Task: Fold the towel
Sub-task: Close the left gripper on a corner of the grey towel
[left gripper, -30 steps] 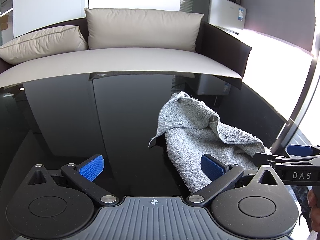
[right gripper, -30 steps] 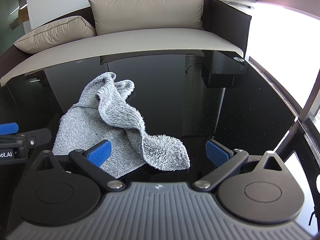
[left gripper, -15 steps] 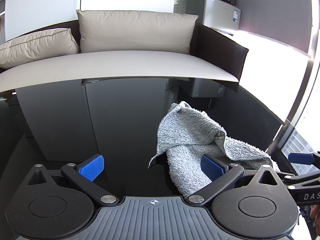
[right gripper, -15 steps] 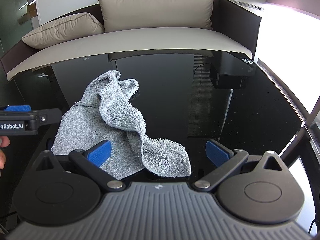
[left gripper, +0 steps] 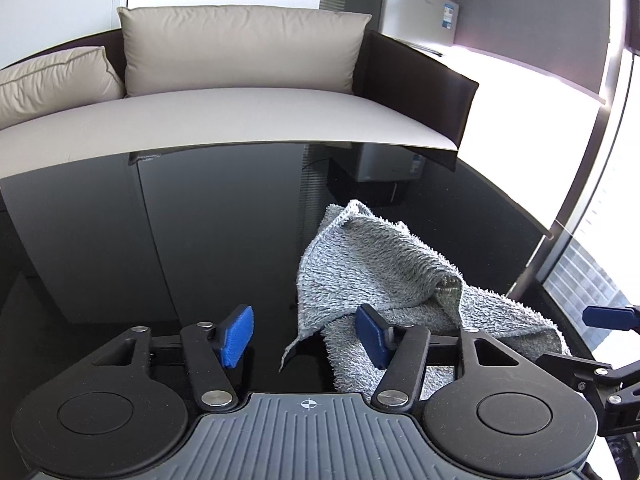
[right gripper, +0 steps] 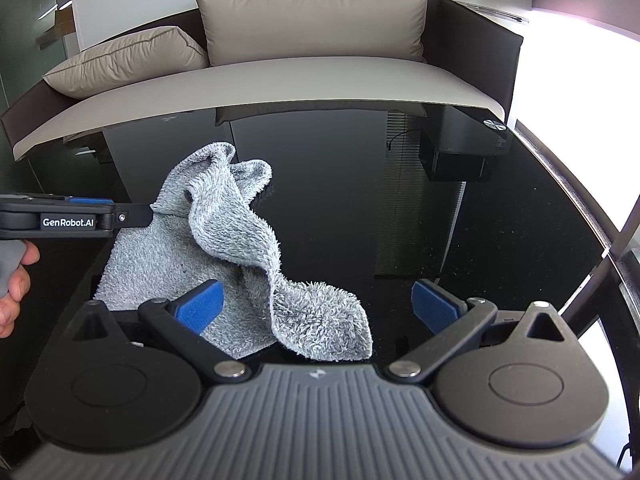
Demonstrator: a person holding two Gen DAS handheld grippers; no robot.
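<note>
Left wrist view: my left gripper (left gripper: 306,336) is closing, a loose corner of the grey towel (left gripper: 372,264) between its blue pads, not yet pinched. A fridge (left gripper: 416,12) with a microwave on top shows only here.

Right wrist view: my right gripper (right gripper: 316,306) stands wide over the towel's near corner, gripping nothing. The crumpled towel runs away leftward across the glossy black counter (right gripper: 460,220), the beige sofa (right gripper: 280,80) beyond. My left hand (right gripper: 14,280) shows only here.

The towel (left gripper: 372,264) runs under the left tongs' (left gripper: 306,334) right arm, its near edge hidden there. In the right wrist view the right tongs (right gripper: 316,306) cover its near corner, and the frame's left edge crops a hand (right gripper: 14,280).
</note>
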